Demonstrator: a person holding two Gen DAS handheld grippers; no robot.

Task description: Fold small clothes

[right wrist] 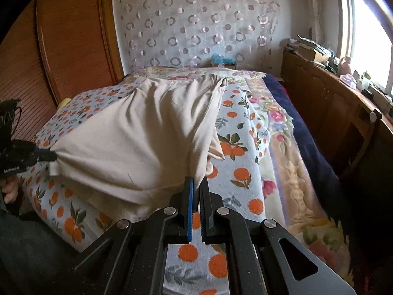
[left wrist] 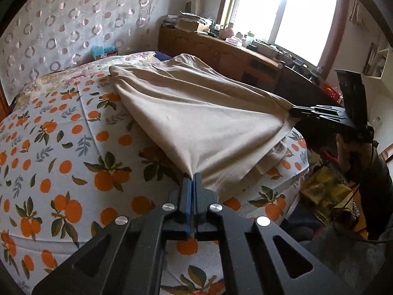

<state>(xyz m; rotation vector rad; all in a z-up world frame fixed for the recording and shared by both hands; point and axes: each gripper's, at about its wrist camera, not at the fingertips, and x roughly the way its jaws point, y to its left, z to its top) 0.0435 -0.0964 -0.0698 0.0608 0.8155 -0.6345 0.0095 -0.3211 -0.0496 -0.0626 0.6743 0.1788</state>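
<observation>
fingers (left wrist: 188, 191) pinch soft beige cloth (left wrist: 196, 113) into taut peaks.

Item: garment (left wrist: 196, 113) on the bed (left wrist: 73, 147), with its surroundings

We record the garment lying along the bed, its far end near the head and its near end lifted off the cover, one near corner pinched in the left gripper (left wrist: 192, 178) and the other in the right gripper (right wrist: 196, 184). We place the patterned curtain (right wrist: 196, 24) behind the bed's head, the wooden cabinet (right wrist: 326, 103) along the bed's right side under the window (left wrist: 289, 12), and the wooden panel (right wrist: 68, 44) along the bed's left side. A small box (right wrist: 222, 61) sits at the bed's head, before the curtain.
</observation>
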